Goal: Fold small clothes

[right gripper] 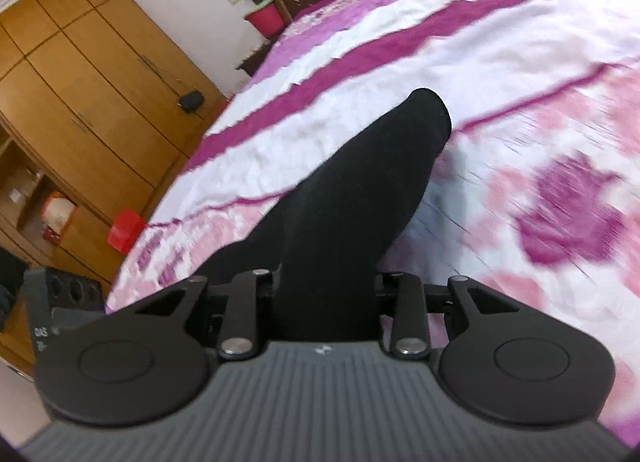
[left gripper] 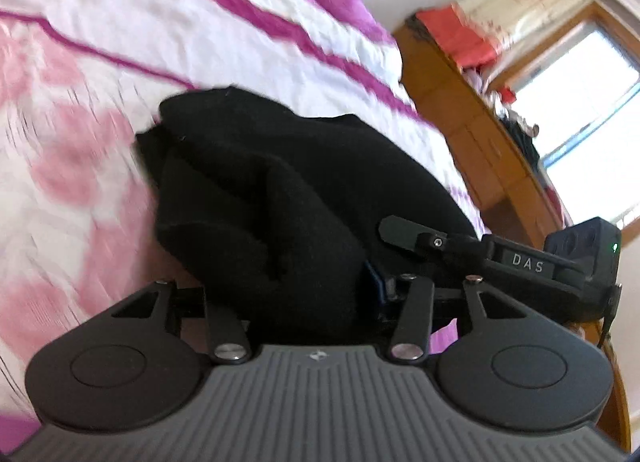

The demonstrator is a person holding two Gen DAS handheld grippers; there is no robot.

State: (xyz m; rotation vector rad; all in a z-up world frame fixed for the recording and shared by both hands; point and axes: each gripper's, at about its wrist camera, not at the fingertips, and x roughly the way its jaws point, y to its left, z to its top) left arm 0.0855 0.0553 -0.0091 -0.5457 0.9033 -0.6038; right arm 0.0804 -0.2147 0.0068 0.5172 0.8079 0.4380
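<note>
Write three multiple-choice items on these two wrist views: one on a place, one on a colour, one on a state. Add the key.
1. Where does the black garment lie?
A. on the striped bedspread
B. in a wardrobe drawer
C. on the floor

2. What colour are the bedspread's stripes?
A. green
B. purple
C. yellow

3. What sits between the fingers of the right gripper?
A. nothing
B. a red box
C. the black garment

Key: 1 A, the cloth stretches over the bedspread; 2 B, purple bands alternate with white; 3 C, black fabric fills the gap, as it does at the left gripper.
</note>
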